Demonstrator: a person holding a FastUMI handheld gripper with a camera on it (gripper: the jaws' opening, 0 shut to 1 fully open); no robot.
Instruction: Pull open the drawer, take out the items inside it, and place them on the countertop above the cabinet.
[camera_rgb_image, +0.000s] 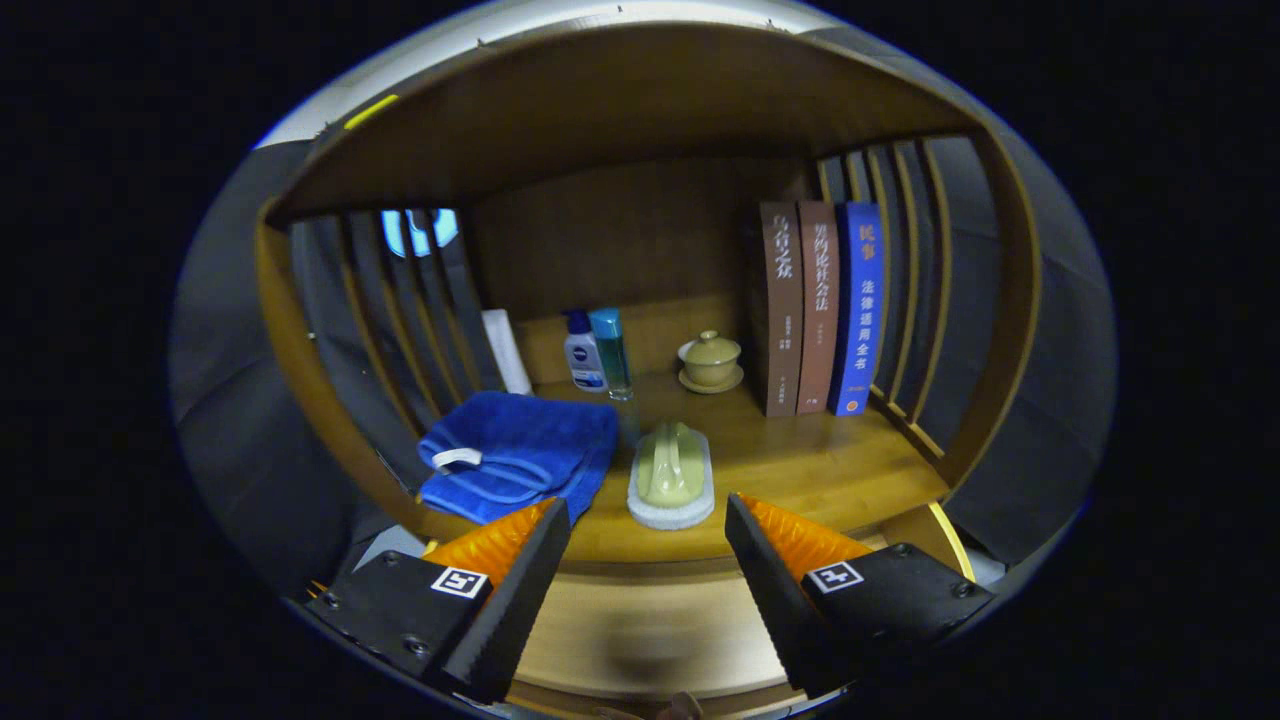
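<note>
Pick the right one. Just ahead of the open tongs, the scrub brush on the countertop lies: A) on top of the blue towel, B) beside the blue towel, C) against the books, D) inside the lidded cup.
B: the scrub brush lies on the bare wood right beside the blue towel, beyond the tongs, well short of the books.

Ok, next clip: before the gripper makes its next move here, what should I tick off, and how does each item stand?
1. Gripper open, holding nothing: ok.
2. Scrub brush resting on the countertop, just ahead of the fingers: ok.
3. Blue towel lying on the countertop beside the brush: ok.
4. Bare countertop between the brush and the books: ok.
5. Drawer state and contents below the countertop edge: cannot tell.
6. Lidded cup and bottles upright at the back: ok.
</note>
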